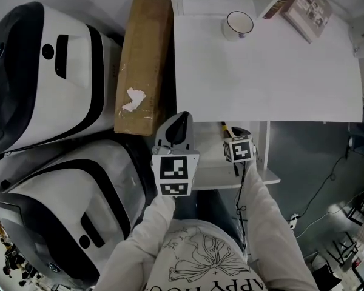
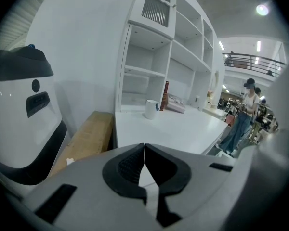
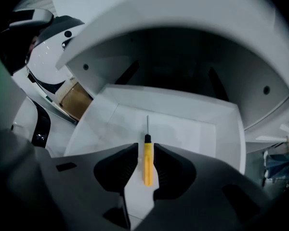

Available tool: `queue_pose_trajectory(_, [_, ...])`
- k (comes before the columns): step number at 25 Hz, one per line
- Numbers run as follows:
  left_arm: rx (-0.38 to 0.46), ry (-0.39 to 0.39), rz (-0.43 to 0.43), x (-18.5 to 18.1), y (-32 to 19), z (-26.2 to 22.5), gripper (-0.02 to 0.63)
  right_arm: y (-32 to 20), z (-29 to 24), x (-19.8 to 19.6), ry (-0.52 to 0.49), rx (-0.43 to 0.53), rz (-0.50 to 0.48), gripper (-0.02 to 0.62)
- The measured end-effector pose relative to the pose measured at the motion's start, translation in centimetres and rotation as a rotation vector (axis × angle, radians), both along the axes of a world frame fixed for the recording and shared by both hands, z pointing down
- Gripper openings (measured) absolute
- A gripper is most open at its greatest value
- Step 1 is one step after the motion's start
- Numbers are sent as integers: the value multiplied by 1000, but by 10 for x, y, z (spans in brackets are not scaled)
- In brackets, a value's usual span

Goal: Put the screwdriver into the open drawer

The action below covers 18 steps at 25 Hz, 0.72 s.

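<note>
Here, one screwdriver, with a thin metal shaft and a smooth yellow handle, lies in the single white drawer. It sits between the right gripper's ribbed black jaws, which stand slightly apart. The left gripper's jaws are pressed together, empty, with one white mug beyond them.

"How does the left gripper stand?"

"Jaws pressed together with nothing between them, pointing level ahead of the left arm."

"And the right gripper?"

"Just to its right, tipped downward. Its jaws are a little apart, with a thin gap on each side of the screwdriver handle between them. The right arm, in a white sleeve, reaches forward."
</note>
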<state>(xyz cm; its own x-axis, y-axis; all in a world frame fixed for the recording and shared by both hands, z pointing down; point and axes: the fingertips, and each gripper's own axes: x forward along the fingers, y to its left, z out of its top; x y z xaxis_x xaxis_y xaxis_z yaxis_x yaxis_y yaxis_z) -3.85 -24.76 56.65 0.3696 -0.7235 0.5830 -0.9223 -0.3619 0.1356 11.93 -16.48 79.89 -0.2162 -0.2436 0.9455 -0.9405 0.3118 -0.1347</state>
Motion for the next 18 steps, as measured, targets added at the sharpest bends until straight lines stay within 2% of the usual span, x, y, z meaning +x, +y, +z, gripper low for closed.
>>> queue_pose_trajectory(10, [109, 31, 1, 21, 19, -66, 6, -21, -145, 26, -51, 297, 151, 48])
queue_pose_trajectory(18, [218, 57, -11, 38, 42, -132, 6, -23, -285, 41, -94, 584, 211, 38])
